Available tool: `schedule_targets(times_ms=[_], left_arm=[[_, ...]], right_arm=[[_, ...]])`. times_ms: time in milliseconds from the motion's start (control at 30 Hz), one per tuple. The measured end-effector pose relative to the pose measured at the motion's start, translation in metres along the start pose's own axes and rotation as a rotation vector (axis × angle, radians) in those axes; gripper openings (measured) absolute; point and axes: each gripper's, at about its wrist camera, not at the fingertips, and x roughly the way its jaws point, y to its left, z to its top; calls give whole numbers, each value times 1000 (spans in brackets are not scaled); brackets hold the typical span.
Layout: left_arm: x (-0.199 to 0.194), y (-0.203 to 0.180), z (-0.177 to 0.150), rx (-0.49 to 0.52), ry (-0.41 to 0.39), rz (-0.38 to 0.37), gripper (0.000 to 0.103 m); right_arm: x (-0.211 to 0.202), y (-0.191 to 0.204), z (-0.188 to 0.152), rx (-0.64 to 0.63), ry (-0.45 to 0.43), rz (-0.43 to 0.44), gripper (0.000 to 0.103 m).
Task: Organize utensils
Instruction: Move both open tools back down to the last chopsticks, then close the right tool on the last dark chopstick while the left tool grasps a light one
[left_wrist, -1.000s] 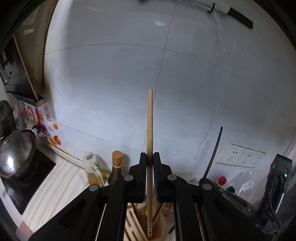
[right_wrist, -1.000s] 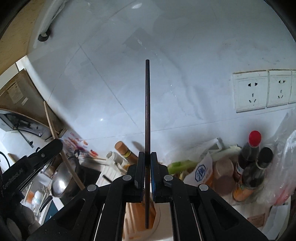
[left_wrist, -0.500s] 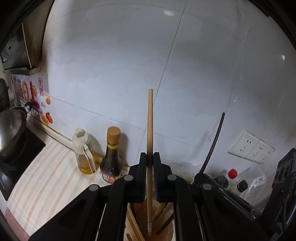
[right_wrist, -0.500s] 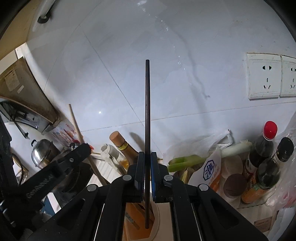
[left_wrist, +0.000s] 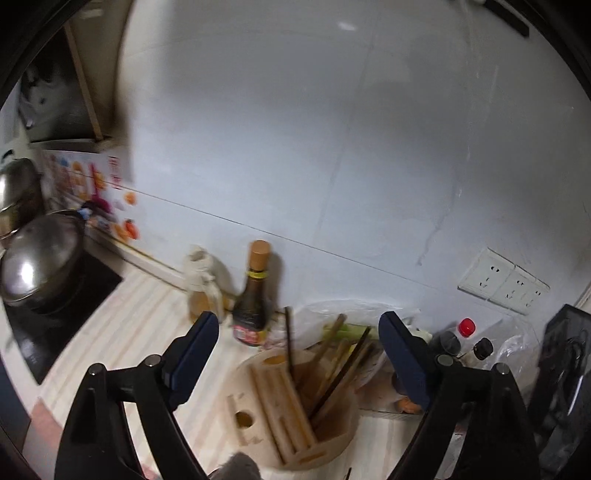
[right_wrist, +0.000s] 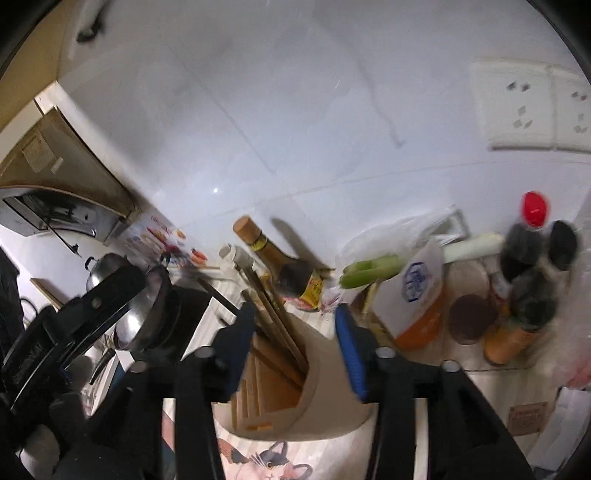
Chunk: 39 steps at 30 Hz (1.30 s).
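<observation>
Both tongs just let go over the holder (left_wrist: 295, 402). Left tongs (left_wrist: 299, 354) have just sprung wide apart, nothing between the pads. Right tongs (right_wrist: 295, 347) have just been opening too, about half apart, also empty. The frames are blurred, so fine detail is soft.

Chopsticks (left_wrist: 343, 365) now stand in the holder's open well, leaning toward the wall; a dark one (left_wrist: 289, 343) stands more upright at the well's left edge. From the right wrist view the same bundle (right_wrist: 277, 332) leans up-left out of the holder (right_wrist: 325, 373), with slotted wooden ribs beside it. Holder sits on the striped bench (left_wrist: 140, 332), just in front of the dark bottle (left_wrist: 255, 302) and the oil jug (left_wrist: 203, 284). Pot (left_wrist: 40, 258) is well off to the left.

Judgement on the step: release and clear.
- Keep both tongs parted until the pads are above the stick tips; closing early could snag a stick and drag it back out.
- Lift straight up along the sticks' lean, not sideways. The holder looks light and tall enough to tip if a finger hooks its rim.
- Left and right tongs are close over one holder; withdraw one first to avoid knocking each other.
- Check that each stick dropped into the well and not across the ribs; I cannot tell from this blur.
</observation>
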Motion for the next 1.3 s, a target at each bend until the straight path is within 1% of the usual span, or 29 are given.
schedule_targets(times_ms=[33,100,133,167,200,267,333,400,433,533,633,667,767,800,867,900,967,1033,1067,1100,1133,1200,1300], left_arm=[[-7,5,-4,-7,5,20,90],[-19,15,-16,-24,24,57,101],[-23,20,-22,-32,26,68,103],[-27,25,-32,-34,31,86,103],[-29,29,-44,-28,46,116,103],[-28,36,-67,-20,82,153,103],[-23,43,-95,-30,136,170,103],[-13,48,-127,-15,206,198,103],[-4,50,-148,-2,260,221,103],[17,52,-195,28,378,256,103],[37,57,-240,42,489,277,103],[43,58,-252,47,519,282,103],[51,64,-279,58,580,307,103],[53,65,-286,62,595,316,103],[52,69,-295,62,611,327,103],[52,70,-298,63,617,330,103],[50,69,-304,66,626,337,103],[51,67,-308,72,627,339,103],[51,66,-310,77,628,339,103],[50,63,-311,82,627,335,103],[50,59,-311,90,626,331,103],[47,49,-313,125,625,316,103],[45,27,-316,163,626,281,103]], right_arm=[[-8,-4,0,8,-5,-8,50],[-24,-14,-5,24,1,-34,56],[-32,-21,-12,35,14,-67,56],[-35,-26,-16,45,27,-84,56],[-38,-34,-24,62,53,-103,56],[-39,-52,-44,92,117,-154,56],[-31,-73,-75,127,208,-199,56],[-18,-90,-104,154,296,-233,56],[-8,-101,-125,178,355,-241,56],[21,-123,-177,238,496,-268,56],[44,-132,-218,254,589,-287,56],[49,-132,-225,253,607,-288,55],[62,-127,-253,215,664,-304,43],[65,-124,-258,196,678,-309,39],[66,-116,-261,146,664,-329,36],[69,-112,-262,129,676,-330,33],[72,-105,-262,102,684,-349,33],[78,-90,-264,2,696,-404,32],[80,-85,-266,-16,693,-413,24],[80,-82,-266,-24,687,-399,8],[82,-80,-269,-43,703,-418,7],[79,-81,-270,-48,690,-414,7],[70,-91,-272,-55,704,-426,5]])
